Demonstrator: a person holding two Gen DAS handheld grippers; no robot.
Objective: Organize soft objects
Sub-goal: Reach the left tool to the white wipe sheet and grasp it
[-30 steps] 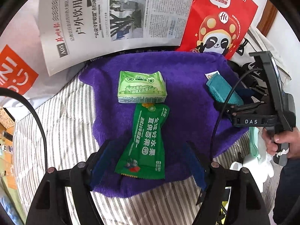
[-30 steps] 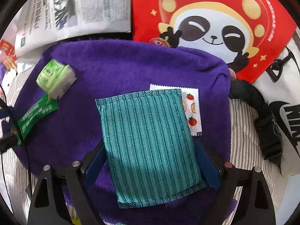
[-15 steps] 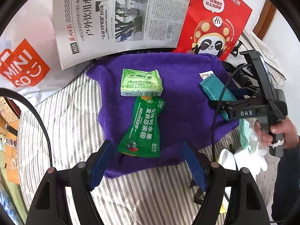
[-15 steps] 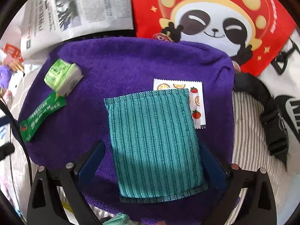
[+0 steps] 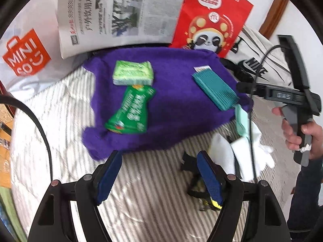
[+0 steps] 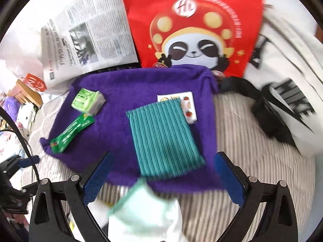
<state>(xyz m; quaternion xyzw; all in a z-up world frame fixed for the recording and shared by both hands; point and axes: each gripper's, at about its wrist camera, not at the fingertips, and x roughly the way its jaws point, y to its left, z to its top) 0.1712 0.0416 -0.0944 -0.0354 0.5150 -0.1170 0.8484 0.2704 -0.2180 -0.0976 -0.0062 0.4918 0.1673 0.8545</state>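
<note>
- Surface: bed w/ striped sheet (image 5: 141, 181); purple towel (image 5: 171, 104) spread on it.
- Left gripper (image 5: 159, 179): jaws wide, nothing betw. them; hangs over the striped sheet just short of the towel's near edge.
- Right gripper (image 6: 161, 173): jaws wide, gripping nothing; teal ribbed cloth (image 6: 163, 137) lies flat on the towel ahead of the jaws, its near end about level w/ the tips, clear of both pads. In left wrist view the tool is held by a hand (image 5: 302, 135) to the right of the towel.
- Teal ribbed cloth: right part of towel, partly covering a fruit-print sachet (image 6: 187, 106).
- Light green tissue pack (image 5: 133, 74): left-centre of towel, far side.
- Dark green snack packet (image 5: 131, 111): just in front of tissue pack, top end touching it.
- White/mint soft item (image 6: 145, 207): blurred, off the towel's near edge, low betw. right jaws; type unclear.
- Background: newspaper (image 5: 121, 14), red panda bag (image 6: 193, 26), white logo bag (image 6: 292, 80), black strap (image 6: 262, 109).
</note>
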